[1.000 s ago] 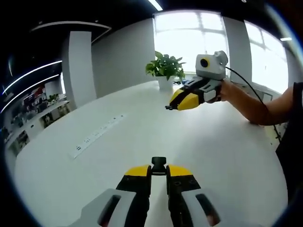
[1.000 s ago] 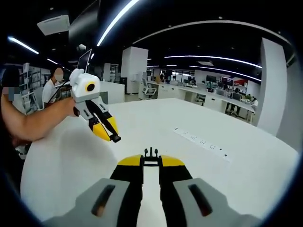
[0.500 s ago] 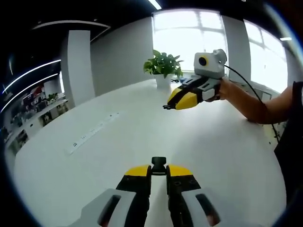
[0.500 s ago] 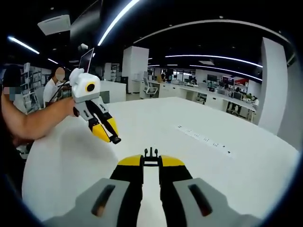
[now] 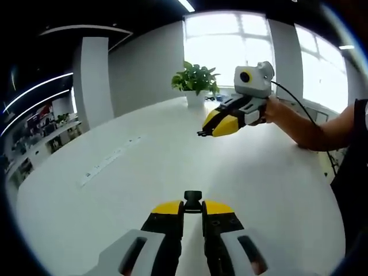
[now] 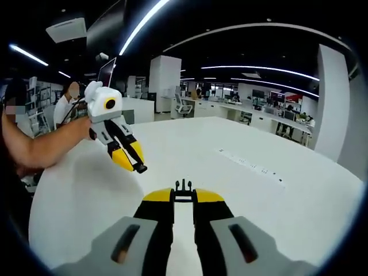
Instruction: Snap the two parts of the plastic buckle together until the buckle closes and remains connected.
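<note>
In the left gripper view my left gripper (image 5: 192,204) is shut on the black socket half of the buckle (image 5: 192,199), held above the white table (image 5: 144,172). The right gripper (image 5: 202,132) comes in from the right, higher and farther away, its tip pointing left. In the right gripper view my right gripper (image 6: 183,194) is shut on the black pronged half of the buckle (image 6: 183,187). The left gripper (image 6: 140,168) hangs at the upper left, with a small black piece at its tip. The two halves are well apart.
A potted plant (image 5: 195,80) stands at the table's far edge near the windows. A flat power strip (image 5: 109,161) lies in the tabletop, the same strip (image 6: 253,168) in the right gripper view. A person's forearm (image 6: 40,146) holds the left gripper. Office desks stand behind.
Both views have drifted slightly. The grippers keep about the same distance, and each stays shut on its buckle half.
</note>
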Demonstrator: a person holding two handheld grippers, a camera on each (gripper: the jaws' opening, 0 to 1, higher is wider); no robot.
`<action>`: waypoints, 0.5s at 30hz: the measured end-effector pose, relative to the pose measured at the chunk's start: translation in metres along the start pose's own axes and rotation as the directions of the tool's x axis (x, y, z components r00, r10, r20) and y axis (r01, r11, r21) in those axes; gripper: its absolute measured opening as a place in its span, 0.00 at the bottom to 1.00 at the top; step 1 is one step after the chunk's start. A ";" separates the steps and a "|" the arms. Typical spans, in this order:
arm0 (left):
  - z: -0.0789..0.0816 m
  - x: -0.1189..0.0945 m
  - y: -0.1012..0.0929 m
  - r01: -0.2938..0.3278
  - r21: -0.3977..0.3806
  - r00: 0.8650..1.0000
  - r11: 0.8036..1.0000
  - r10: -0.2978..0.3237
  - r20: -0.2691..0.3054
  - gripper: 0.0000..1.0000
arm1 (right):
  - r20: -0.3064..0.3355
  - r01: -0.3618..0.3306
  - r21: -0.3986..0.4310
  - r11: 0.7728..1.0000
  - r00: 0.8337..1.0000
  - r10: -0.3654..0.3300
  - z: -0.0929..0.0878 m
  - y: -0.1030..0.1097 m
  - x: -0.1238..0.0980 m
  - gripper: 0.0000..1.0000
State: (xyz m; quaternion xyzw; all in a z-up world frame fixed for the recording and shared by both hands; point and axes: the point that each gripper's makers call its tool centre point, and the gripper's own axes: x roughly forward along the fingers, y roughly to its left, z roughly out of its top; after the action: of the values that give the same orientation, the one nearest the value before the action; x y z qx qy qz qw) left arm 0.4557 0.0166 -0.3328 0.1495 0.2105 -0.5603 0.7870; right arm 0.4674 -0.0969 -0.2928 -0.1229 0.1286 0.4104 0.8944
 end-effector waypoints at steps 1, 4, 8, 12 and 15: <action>0.000 0.000 -0.001 0.001 0.001 1.000 1.000 -0.001 -0.001 0.10 | 0.001 0.000 0.000 1.000 1.000 0.000 0.000 0.001 -0.001 0.10; -0.001 0.001 -0.004 0.003 0.003 1.000 1.000 -0.003 -0.002 0.10 | 0.001 -0.003 0.002 1.000 1.000 0.003 -0.001 0.005 -0.003 0.10; -0.003 0.001 -0.006 0.005 0.006 1.000 1.000 -0.005 -0.006 0.10 | 0.000 -0.005 0.002 1.000 1.000 0.005 -0.002 0.009 -0.005 0.10; -0.005 0.000 -0.010 0.009 0.005 1.000 1.000 -0.009 -0.005 0.10 | -0.002 -0.005 0.002 1.000 1.000 0.005 -0.003 0.012 -0.007 0.10; -0.006 -0.001 -0.012 0.009 0.006 1.000 1.000 -0.009 -0.006 0.10 | -0.003 -0.005 0.003 1.000 1.000 0.005 -0.005 0.013 -0.007 0.10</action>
State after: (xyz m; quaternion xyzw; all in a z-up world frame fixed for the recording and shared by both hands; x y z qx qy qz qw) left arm 0.4432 0.0164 -0.3378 0.1527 0.2117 -0.5639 0.7835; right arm 0.4524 -0.0958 -0.2966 -0.1216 0.1310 0.4124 0.8933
